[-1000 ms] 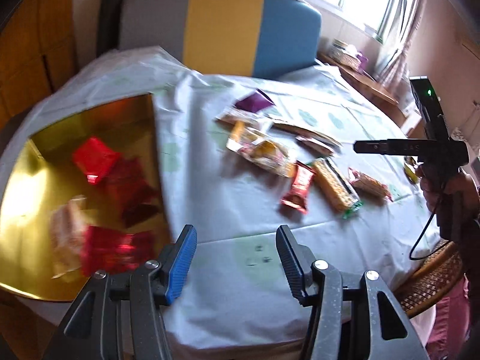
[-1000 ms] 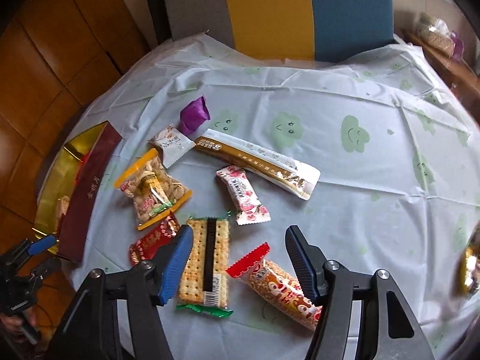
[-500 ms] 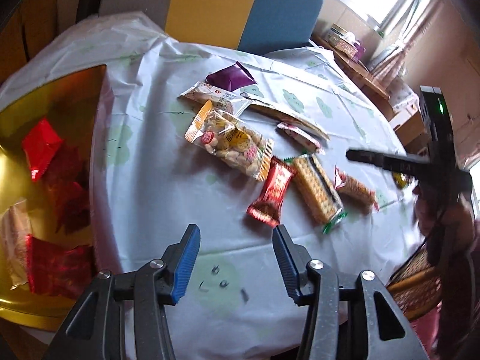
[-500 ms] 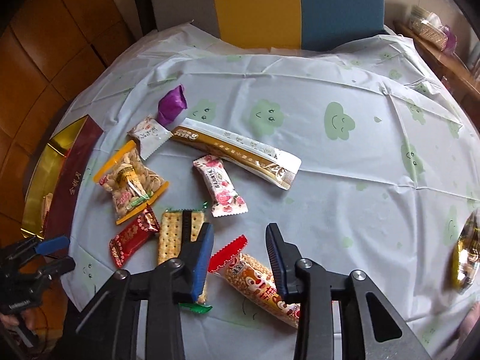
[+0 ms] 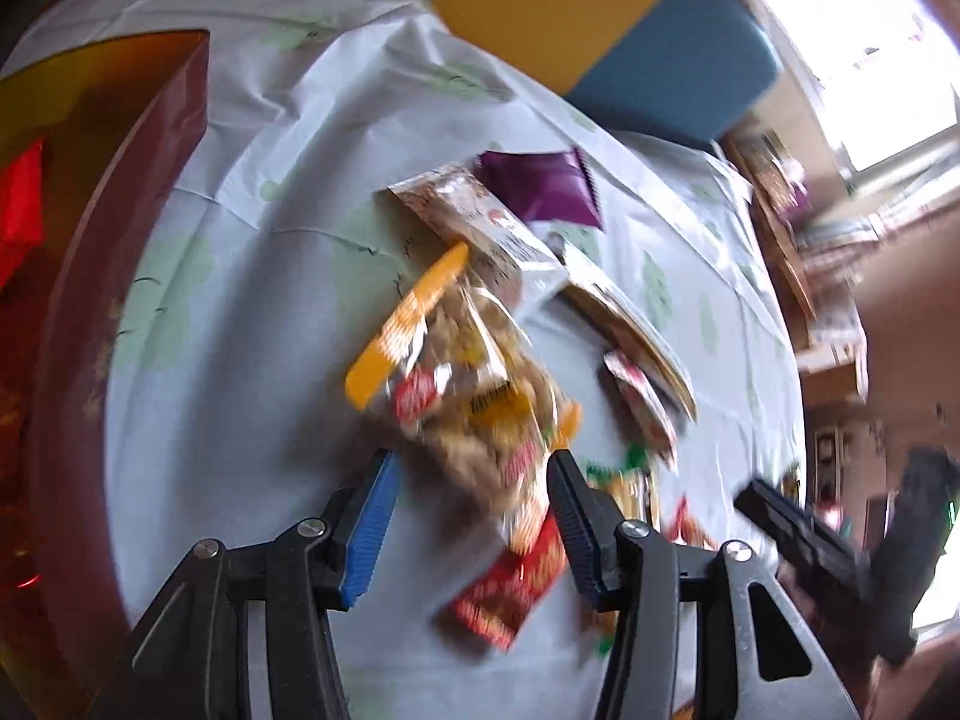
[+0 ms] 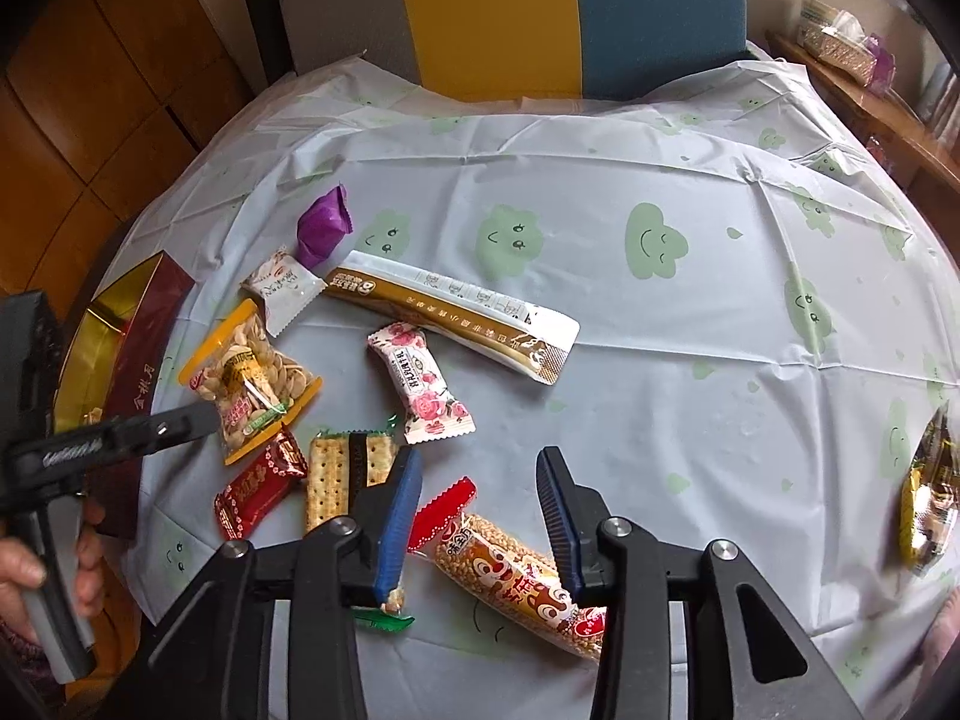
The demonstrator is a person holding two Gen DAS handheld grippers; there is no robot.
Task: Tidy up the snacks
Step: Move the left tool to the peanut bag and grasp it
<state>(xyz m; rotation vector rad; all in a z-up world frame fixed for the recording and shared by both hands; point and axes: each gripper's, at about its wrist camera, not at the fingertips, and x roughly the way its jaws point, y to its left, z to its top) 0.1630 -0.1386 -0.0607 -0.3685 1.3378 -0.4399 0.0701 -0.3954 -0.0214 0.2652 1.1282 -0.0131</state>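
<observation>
Left gripper (image 5: 471, 531), half-wide and empty, newly arrived over peanut packet (image 5: 474, 396) from gold box (image 5: 120, 96) at ten o'clock; right gripper (image 6: 477, 519), jaws reopening, straddles unpinched rice bar (image 6: 516, 579); neither boxed.

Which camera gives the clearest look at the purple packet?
The right wrist view. There the purple packet is sharp and whole, lying on the tablecloth beside a small white packet. The left wrist view also shows it unobstructed, but that picture is blurred.
</observation>
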